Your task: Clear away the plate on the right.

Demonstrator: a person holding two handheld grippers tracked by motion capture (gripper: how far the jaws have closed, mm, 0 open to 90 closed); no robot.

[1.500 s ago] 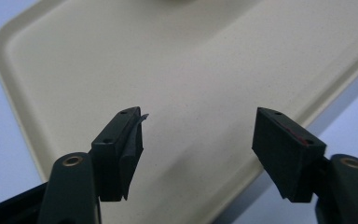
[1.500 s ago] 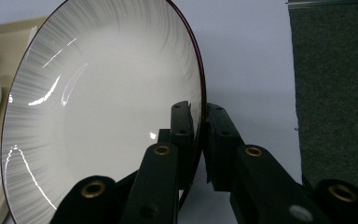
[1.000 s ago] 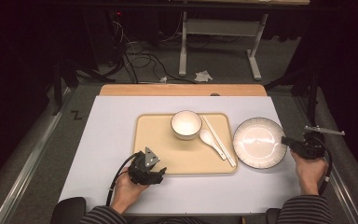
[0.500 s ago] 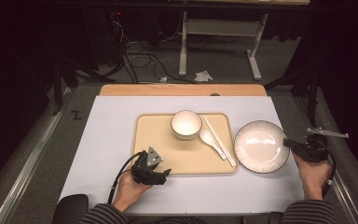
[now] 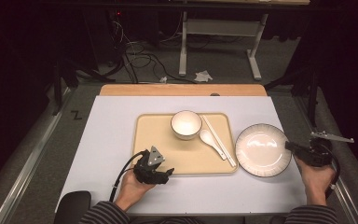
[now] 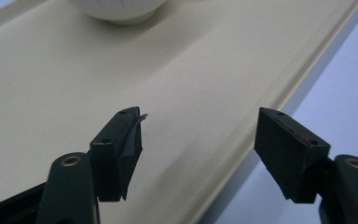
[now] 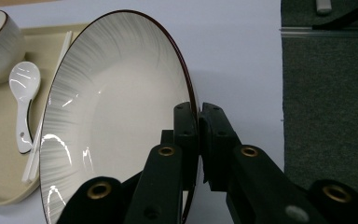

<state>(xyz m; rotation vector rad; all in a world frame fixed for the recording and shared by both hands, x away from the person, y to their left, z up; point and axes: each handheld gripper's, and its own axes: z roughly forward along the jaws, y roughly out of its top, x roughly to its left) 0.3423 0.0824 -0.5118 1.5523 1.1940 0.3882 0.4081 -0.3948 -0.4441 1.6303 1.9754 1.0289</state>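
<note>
A white plate [image 5: 263,149] with a dark rim lies on the table's right side, beside the tray. My right gripper [image 5: 290,146] is shut on its right rim; in the right gripper view the jaws [image 7: 198,112] clamp the plate [image 7: 116,116] at its edge. My left gripper [image 5: 168,173] hovers over the front left part of the beige tray [image 5: 154,128], open with nothing between its fingers [image 6: 200,116]. On the tray [image 6: 74,70] stand a white bowl [image 5: 186,124], a white spoon [image 5: 211,141] and white chopsticks [image 5: 219,140].
A white mat [image 5: 107,140] covers the table, with a wooden strip [image 5: 182,90] at its far edge. Dark carpet [image 7: 328,102] lies past the table's right edge. A desk frame [image 5: 219,32] and cables stand on the floor behind.
My right gripper has shifted a little to the right and toward me, and the plate has come with it. The left gripper has stayed where it was.
</note>
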